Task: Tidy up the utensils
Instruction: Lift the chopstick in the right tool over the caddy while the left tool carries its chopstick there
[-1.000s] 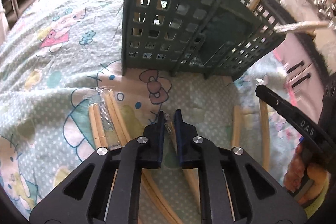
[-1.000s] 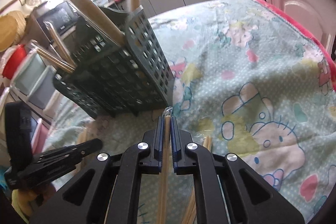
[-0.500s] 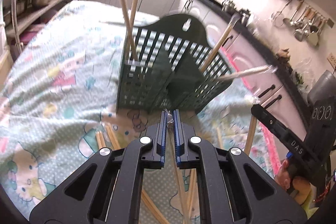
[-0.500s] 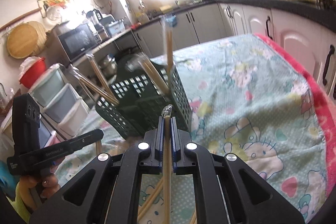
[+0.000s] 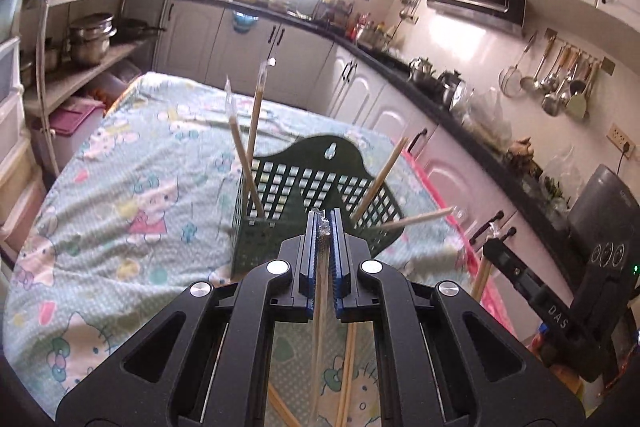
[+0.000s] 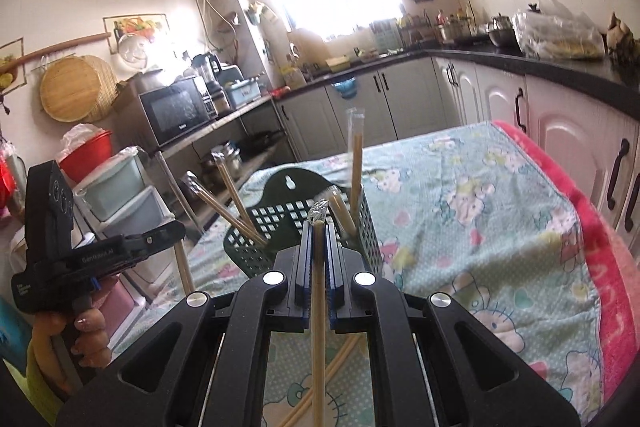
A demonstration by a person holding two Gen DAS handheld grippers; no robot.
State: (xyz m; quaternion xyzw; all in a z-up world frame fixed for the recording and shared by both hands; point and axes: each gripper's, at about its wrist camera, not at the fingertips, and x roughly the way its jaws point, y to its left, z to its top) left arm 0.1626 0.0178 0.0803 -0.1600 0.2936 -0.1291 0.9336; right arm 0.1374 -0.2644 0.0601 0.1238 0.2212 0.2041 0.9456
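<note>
In the left wrist view the left gripper point(image 5: 324, 217) fills the lower centre of the frame, its jaws clamped on a plastic-wrapped pair of chopsticks point(image 5: 320, 307) that runs down between them toward the bottom edge, the crinkled wrapper tip showing at the jaw ends. Just above the jaws, in the middle of the frame, stands the dark green lattice basket point(image 5: 304, 183) on the table, which is covered with a pale green cartoon-print cloth point(image 5: 132, 187). Several wrapped chopsticks point(image 5: 252, 143) stand tilted in the basket, leaning left and right. More chopsticks lie on the cloth at the bottom centre, seen through the gripper frame. At the right edge the right gripper appears from the side, gripping a stick that hangs down.

In the right wrist view the right gripper point(image 6: 319, 223) sits at lower centre, jaws pressed onto another wrapped pair point(image 6: 318, 327). The basket point(image 6: 280, 215) lies just above the jaws. The left gripper and a hand point(image 6: 86, 331) holding it show at the lower left.
</note>
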